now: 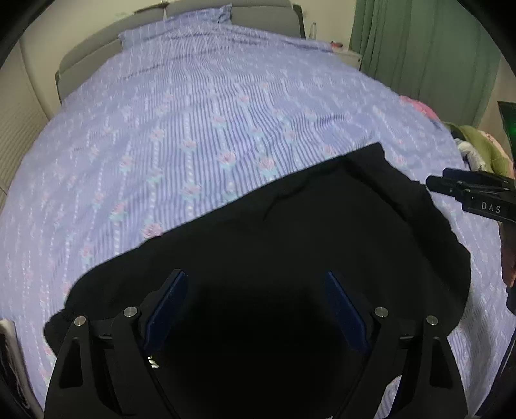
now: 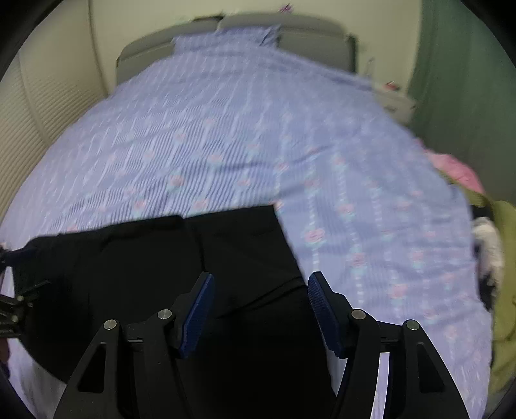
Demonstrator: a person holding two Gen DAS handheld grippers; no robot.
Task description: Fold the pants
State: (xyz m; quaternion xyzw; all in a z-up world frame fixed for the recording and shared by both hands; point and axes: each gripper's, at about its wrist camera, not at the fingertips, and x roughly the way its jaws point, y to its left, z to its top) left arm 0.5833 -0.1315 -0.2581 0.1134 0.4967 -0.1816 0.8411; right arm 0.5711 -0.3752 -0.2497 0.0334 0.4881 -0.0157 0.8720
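Black pants (image 1: 290,225) lie flat on a purple striped bed sheet (image 1: 193,129), folded into a wide dark slab. My left gripper (image 1: 256,280) hovers over the near part of the pants, its blue pads wide apart with nothing pinched. Its neighbour, the right gripper (image 1: 432,185), reaches in from the right edge at the pants' far right border. In the right wrist view the pants (image 2: 161,251) fill the lower left. There the right gripper (image 2: 261,277) stands open above their right edge, pads clear of the cloth. The left gripper (image 2: 13,303) shows at the left edge.
The bed sheet (image 2: 354,161) stretches far ahead to a grey headboard (image 1: 258,13). A heap of green and pink clothes (image 2: 503,258) lies at the bed's right side. A green curtain (image 1: 419,48) hangs at the back right, a pale wall on the left.
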